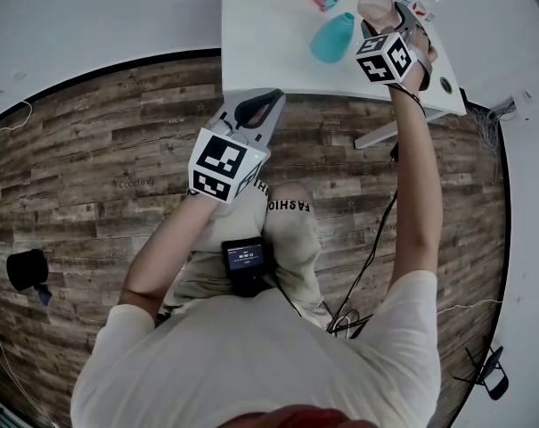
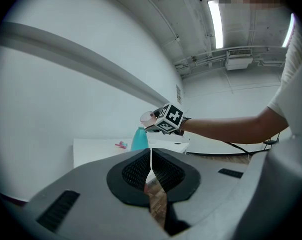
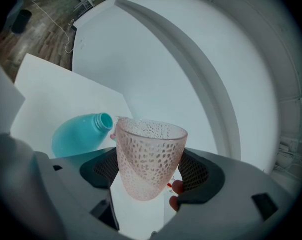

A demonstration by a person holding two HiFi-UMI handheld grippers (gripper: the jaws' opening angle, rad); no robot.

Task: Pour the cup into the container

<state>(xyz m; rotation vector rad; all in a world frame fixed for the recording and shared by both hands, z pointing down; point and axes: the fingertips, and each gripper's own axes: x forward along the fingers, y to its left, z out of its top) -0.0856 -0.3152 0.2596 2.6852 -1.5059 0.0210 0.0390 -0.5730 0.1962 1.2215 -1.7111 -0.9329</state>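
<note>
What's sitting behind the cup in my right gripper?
Behind the cup, held in the right gripper, the teal bottle stands open-necked on the white table. The cup covers whatever lies directly beyond it.

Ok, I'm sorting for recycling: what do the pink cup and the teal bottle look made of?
The pink cup: translucent, glossy, dimpled all over; light passes through the wall, so glass or clear plastic, I cannot tell which. The teal bottle: opaque, smooth, fairly matte, with a moulded ringed neck; probably plastic.

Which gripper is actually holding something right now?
The right gripper: its jaws clamp the pink dimpled cup, held near the teal bottle. The left gripper has its jaws together with nothing between them.
</note>
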